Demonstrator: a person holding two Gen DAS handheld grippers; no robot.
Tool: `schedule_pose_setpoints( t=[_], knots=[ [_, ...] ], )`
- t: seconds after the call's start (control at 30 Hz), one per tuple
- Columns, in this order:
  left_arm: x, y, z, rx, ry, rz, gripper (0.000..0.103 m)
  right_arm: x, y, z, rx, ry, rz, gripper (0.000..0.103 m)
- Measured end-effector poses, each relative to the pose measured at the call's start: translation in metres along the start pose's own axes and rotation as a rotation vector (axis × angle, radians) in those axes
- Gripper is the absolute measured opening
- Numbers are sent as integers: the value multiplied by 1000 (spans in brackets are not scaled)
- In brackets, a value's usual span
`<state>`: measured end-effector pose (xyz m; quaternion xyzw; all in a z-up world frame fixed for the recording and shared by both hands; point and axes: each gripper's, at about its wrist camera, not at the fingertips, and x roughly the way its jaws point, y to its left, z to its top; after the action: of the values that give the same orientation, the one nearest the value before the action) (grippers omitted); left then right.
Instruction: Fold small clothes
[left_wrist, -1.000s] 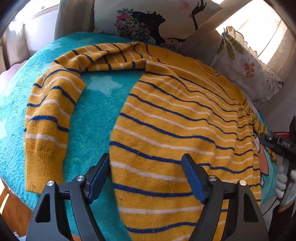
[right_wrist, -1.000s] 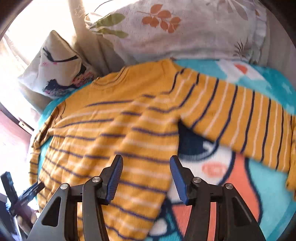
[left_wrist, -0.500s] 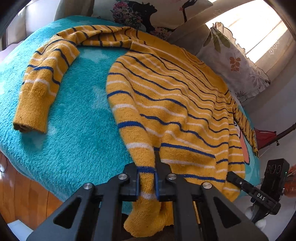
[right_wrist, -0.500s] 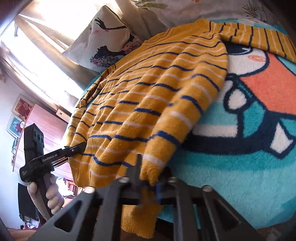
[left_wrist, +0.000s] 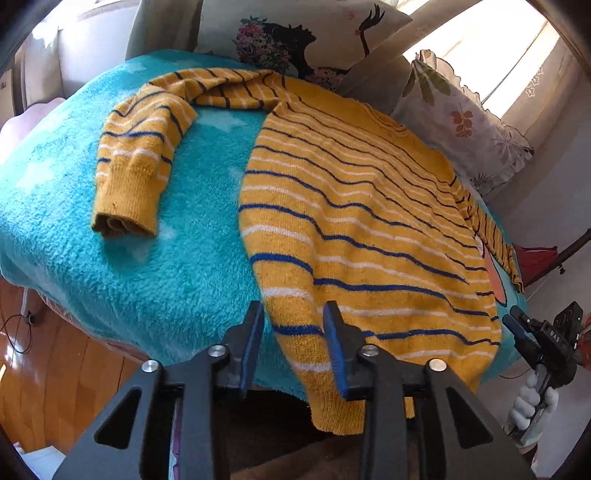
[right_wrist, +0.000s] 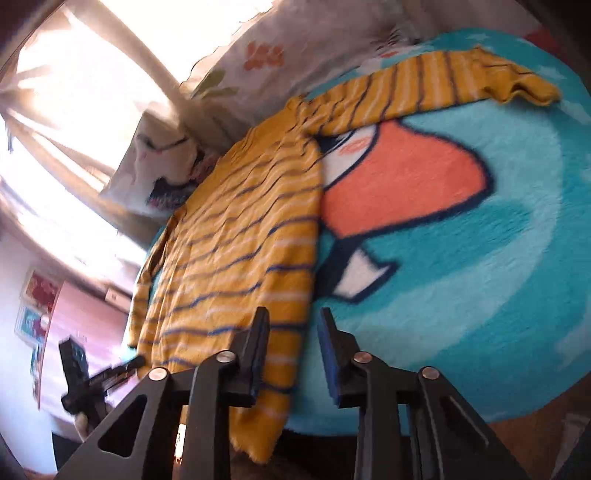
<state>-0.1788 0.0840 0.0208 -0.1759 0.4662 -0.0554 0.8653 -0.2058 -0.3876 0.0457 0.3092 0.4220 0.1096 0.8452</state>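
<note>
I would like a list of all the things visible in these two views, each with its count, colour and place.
sweater: one, yellow with blue and white stripes, spread flat on the blanket, hem hanging over the near edge.
blanket: one, turquoise plush with an orange and white cartoon print, under the sweater.
pillows: two, pale; one with a dark figure print behind the sweater, one with a leaf print to its right.
wooden floor: brown, below the blanket edge on the left.
left gripper: one, black with blue pads, open, at the hem's left corner.
right gripper: one, black with blue pads, open, at the hem's right corner.
</note>
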Motion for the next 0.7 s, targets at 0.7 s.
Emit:
schedule_pose_setpoints(
  t=[0.7],
  knots=[
    [41, -37, 55, -10, -2, -52, 62, -55, -105, 211, 22, -502, -910, 60]
  ],
)
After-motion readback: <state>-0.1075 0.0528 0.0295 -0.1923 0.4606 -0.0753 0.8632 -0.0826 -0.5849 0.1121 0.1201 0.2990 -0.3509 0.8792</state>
